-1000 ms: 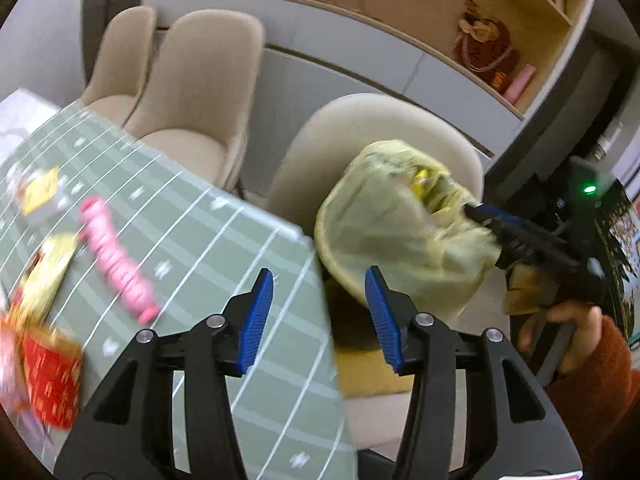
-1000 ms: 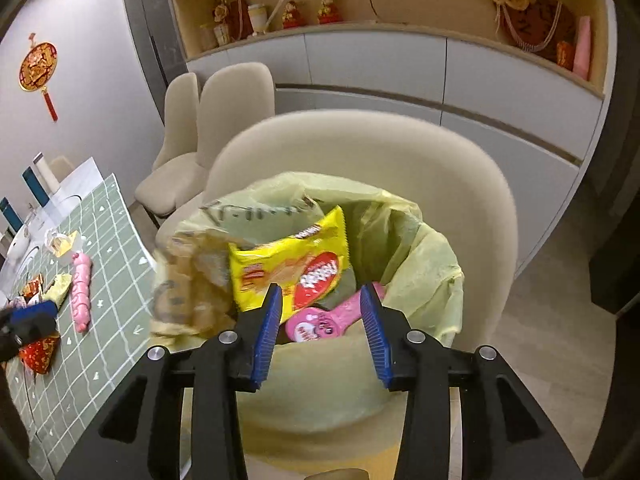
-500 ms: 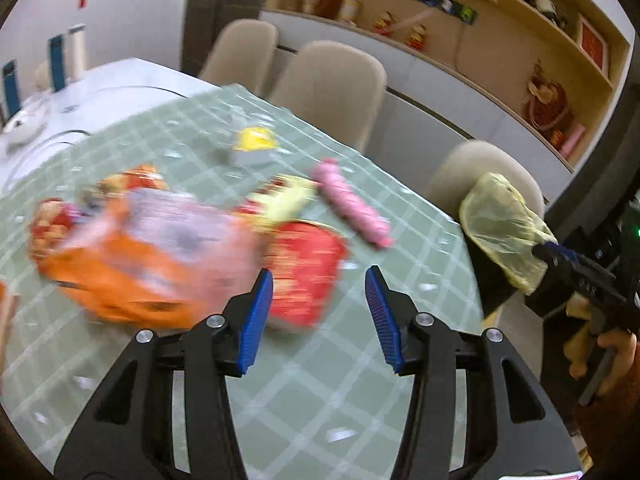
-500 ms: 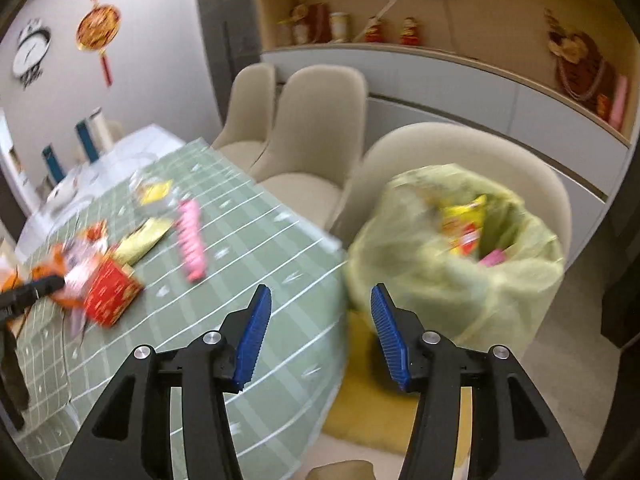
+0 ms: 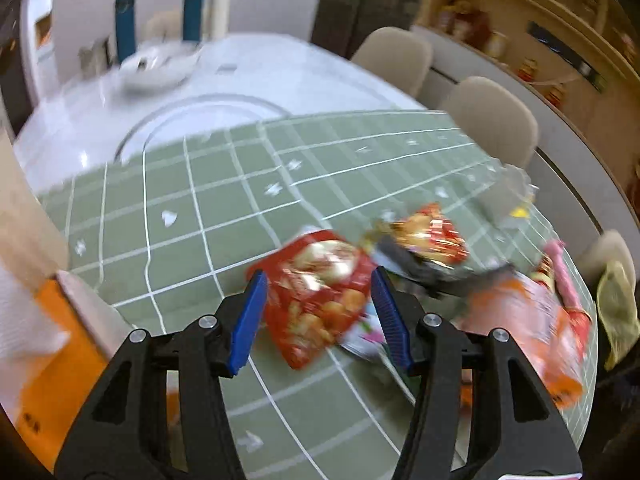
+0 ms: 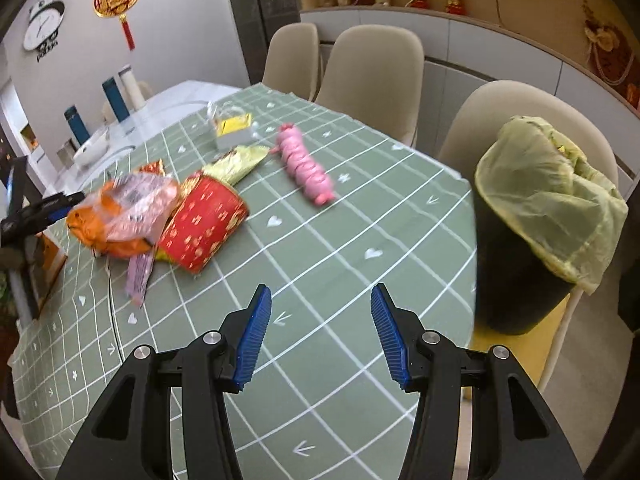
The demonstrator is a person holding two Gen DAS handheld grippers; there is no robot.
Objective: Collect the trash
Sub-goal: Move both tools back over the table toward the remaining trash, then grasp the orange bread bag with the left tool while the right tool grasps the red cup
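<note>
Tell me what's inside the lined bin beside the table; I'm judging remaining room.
Only the yellow-green liner bunched over the black bin shows; the contents are hidden.

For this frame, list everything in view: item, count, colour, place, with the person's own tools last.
Tablecloth: one, green, white grid, on a white table.
Snack bag: one, red, between the left tongs.
Orange bag: one, orange and pink, table's left.
Red packet: one, red and gold, beside the orange bag.
Pink wrapper: one, mid table.
Bin: one, black, yellow liner, on a chair.
Chairs: three, beige.
Left tongs: opening, blue pads.
Right tongs: open, empty.
</note>
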